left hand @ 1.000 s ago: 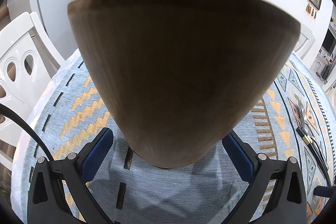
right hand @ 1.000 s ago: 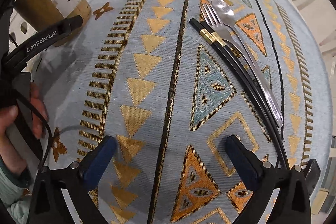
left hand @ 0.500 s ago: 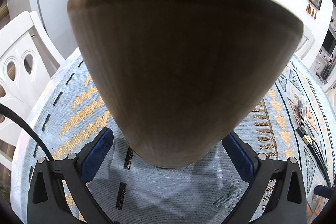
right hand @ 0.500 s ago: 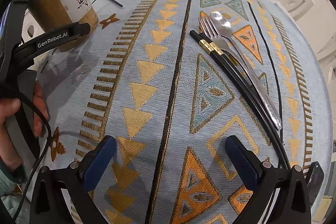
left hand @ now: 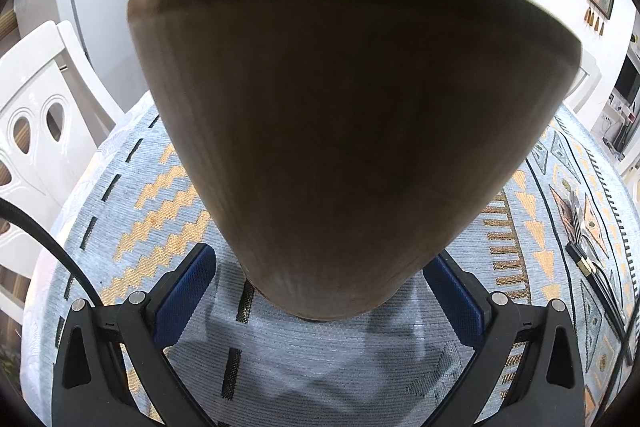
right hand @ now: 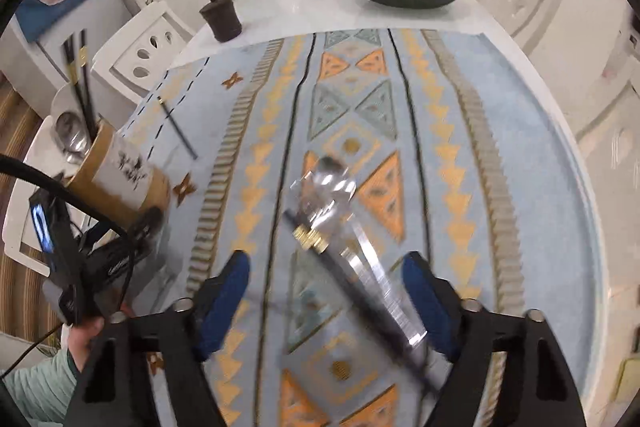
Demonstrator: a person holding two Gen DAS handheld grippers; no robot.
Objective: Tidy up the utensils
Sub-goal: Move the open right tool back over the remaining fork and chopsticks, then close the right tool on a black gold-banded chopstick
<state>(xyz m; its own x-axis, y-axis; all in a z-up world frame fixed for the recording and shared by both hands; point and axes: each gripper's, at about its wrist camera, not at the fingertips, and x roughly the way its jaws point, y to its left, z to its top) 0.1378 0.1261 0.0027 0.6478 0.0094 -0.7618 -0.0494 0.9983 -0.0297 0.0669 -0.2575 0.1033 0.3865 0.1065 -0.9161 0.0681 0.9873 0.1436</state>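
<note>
The left gripper [left hand: 320, 303] had its jaws clamped on the base of the wooden holder [left hand: 340, 131], which filled that view and hid its contents except some handles at the top edge. In the right wrist view the holder [right hand: 120, 179] stood at centre left, a lone chopstick [right hand: 178, 127] beside it on the counter [right hand: 520, 187]. Right of that, the fork, spoon and chopsticks [right hand: 352, 267] lay blurred between the right gripper [right hand: 328, 303] jaws, long axis running upper left to lower right. Those jaws had just been closing, still apart, pads not touching.
</note>
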